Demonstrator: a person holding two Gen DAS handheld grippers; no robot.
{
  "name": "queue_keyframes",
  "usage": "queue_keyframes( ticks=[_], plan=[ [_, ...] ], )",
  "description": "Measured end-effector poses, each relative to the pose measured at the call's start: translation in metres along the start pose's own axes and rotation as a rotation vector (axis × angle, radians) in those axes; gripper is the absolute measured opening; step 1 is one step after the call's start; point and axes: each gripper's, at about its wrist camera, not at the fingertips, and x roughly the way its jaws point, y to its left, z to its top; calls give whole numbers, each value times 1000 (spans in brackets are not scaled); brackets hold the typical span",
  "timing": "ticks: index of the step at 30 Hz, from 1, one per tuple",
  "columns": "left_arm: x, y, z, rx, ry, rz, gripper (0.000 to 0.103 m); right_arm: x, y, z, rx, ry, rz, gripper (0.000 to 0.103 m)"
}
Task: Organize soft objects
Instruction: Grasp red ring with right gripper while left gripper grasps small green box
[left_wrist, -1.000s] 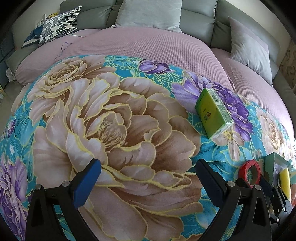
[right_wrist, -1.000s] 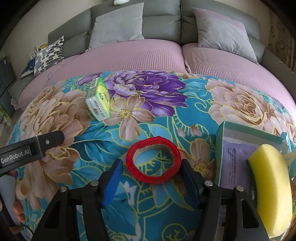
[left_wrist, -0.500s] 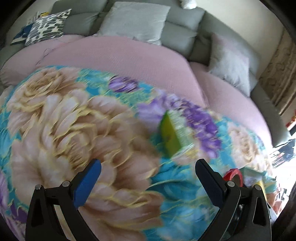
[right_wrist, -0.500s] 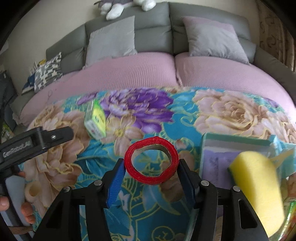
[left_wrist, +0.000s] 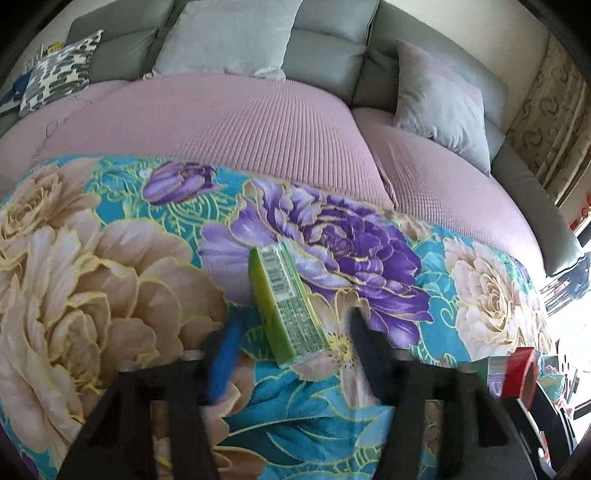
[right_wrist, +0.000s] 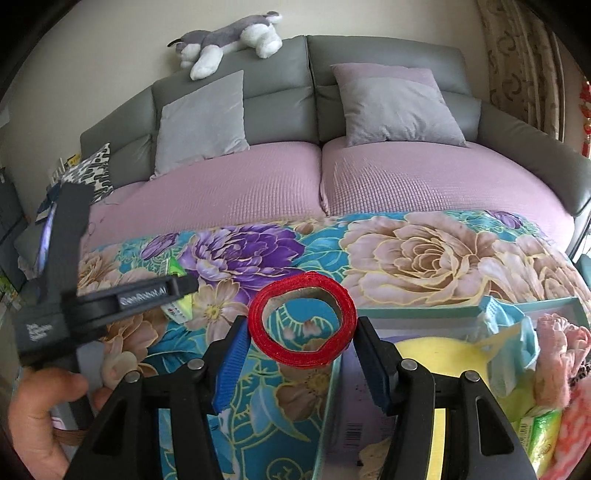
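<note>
My left tongs (left_wrist: 295, 354) closing around the green rectangular tissue pack (left_wrist: 286, 306) mid-bed, right tongs (right_wrist: 301, 354) gripping the red tape ring (right_wrist: 302, 323).

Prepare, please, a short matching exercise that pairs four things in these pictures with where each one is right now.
Things:
1. red ring
2. green packet
3. plush dog
4. yellow sponge

Places:
A. on top of the sofa's backrest
B. lying on the floral blanket, between the closing left fingers
C. inside the clear box
D. clamped in the right hand-held gripper

Pairs: 1-D, 2-B, 3-A, 4-C
</note>
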Motion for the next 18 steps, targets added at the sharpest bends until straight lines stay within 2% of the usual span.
queue_keyframes(
  ticks=[3,6,11,18],
  plan=[
    [2,3,-3,-17,0,15,22,-1,-3,1,4,-2,0,60],
    [-4,7,-5,-49,-5,1,21,-5,-7,1,11,-7,-2,60],
    [-28,-1,-16,-29,-18,-14,21,-20,-14,0,27,-23,-5,60],
    [-84,-31,-57,29,-38,-102,21,-74,-35,-14,51,-57,-39,60]
  ],
)
